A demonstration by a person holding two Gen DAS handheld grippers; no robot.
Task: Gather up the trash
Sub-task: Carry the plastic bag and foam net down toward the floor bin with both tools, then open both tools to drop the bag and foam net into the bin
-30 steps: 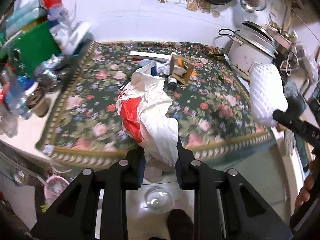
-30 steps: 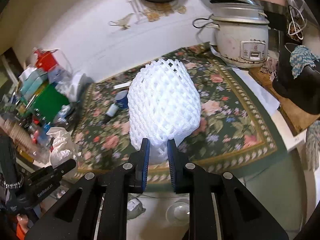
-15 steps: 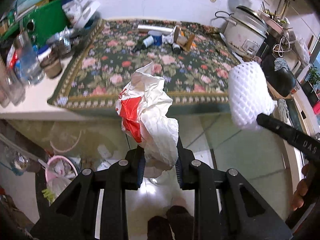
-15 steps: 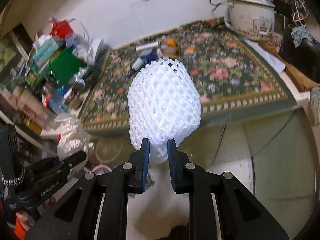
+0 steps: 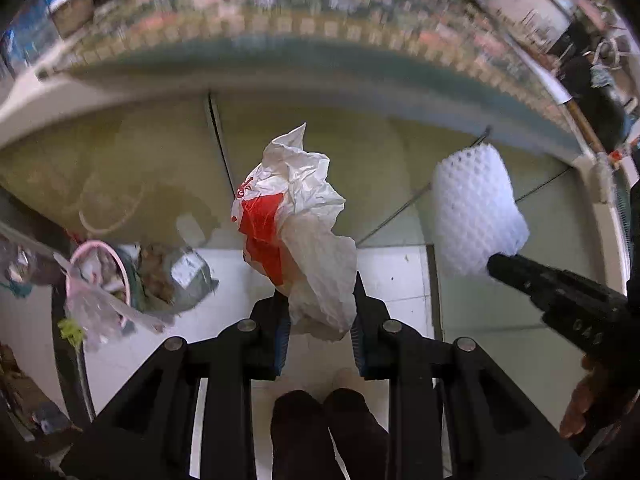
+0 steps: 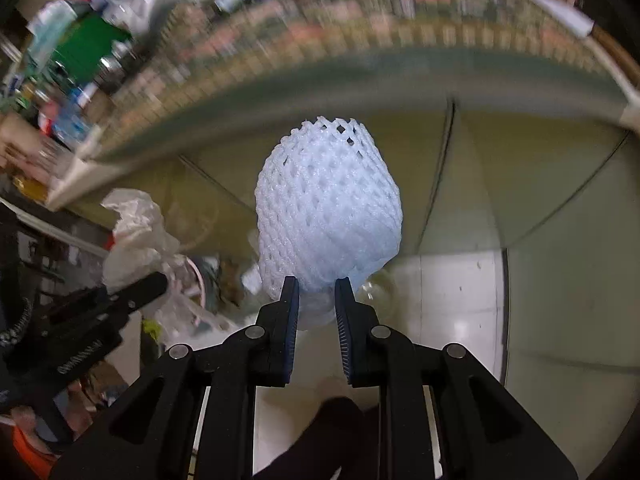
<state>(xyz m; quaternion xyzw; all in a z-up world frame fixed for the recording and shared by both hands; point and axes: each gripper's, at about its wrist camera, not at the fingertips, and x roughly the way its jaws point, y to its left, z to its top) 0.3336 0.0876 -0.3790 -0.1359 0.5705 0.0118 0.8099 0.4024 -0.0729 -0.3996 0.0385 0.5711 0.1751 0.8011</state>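
A cramped home kitchen is shown. A counter covered by a floral cloth (image 5: 320,20) is seen at the far side, with a white rice cooker (image 5: 524,4) at its far right and packets and bottles (image 6: 72,68) crowded at the left. Olive-green cabinet fronts (image 5: 380,160) are set below it. White floor tiles (image 6: 448,292) lie near, where a pink-rimmed waste bin (image 5: 108,276) full of rubbish is placed.
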